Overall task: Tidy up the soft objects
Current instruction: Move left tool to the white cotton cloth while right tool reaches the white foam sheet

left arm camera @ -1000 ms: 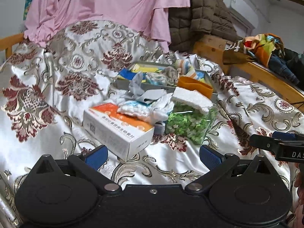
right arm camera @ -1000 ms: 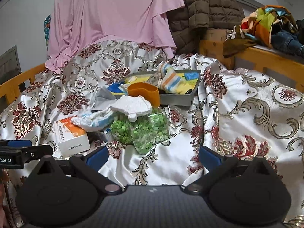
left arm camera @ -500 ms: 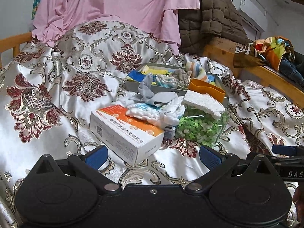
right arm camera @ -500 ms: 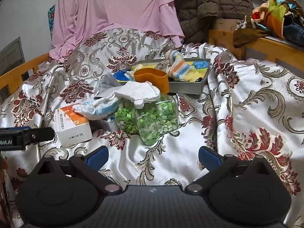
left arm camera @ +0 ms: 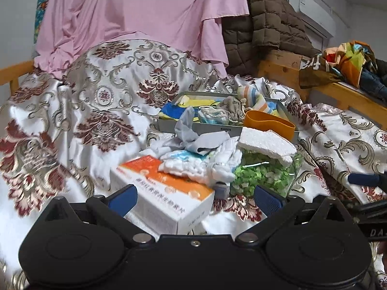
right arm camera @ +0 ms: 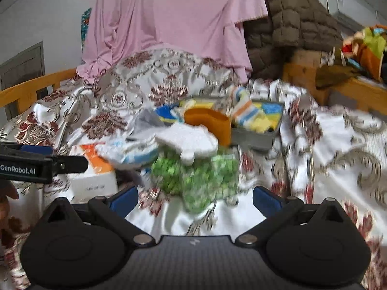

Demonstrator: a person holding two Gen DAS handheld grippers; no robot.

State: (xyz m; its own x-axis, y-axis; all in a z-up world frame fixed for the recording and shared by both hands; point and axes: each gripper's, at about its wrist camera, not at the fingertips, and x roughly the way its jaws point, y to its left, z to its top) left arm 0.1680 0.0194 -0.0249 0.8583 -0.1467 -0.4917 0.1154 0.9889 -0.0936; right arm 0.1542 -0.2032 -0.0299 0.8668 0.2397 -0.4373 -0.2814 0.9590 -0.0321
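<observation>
Two claws, both spread wide and gripping nothing: left gripper [left arm camera: 194, 199] low over the patterned satin bedspread [left arm camera: 101, 111], right gripper [right arm camera: 195, 199] likewise, its view smeared by motion blur. One orange-and-white cardboard box [left arm camera: 167, 193] lying directly between and just ahead of the left fingers [left arm camera: 123, 198], nearest corner close to the left pad. One white quilted cloth with blue print [left arm camera: 205, 163] draped across the far end of that box, a little beyond the left claw's gap and slightly toward its right finger. One crumpled grey cloth [left arm camera: 196, 136] just behind the white one, farther out. One clear bag of green bits [left arm camera: 263, 176] ahead of the left claw's right finger, and dead ahead of the right claw's gap [right arm camera: 196, 176]. One white foam slab [left arm camera: 266, 145] resting on top of that bag. One orange curved band [left arm camera: 269, 123] standing behind the foam, touching the near wall of one grey tray [left arm camera: 215, 129]. Inside the tray, farthest from both claws: one striped sock [left arm camera: 254, 100], one grey-brown knitted piece [left arm camera: 232, 108], plus yellow and blue cloths too tangled to count. One pink sheet [left arm camera: 145, 17] and one brown quilted jacket [left arm camera: 271, 24] hanging well beyond everything, at the back. Tip of the right claw visible at the right edge of the left view, apart from the pile.
</observation>
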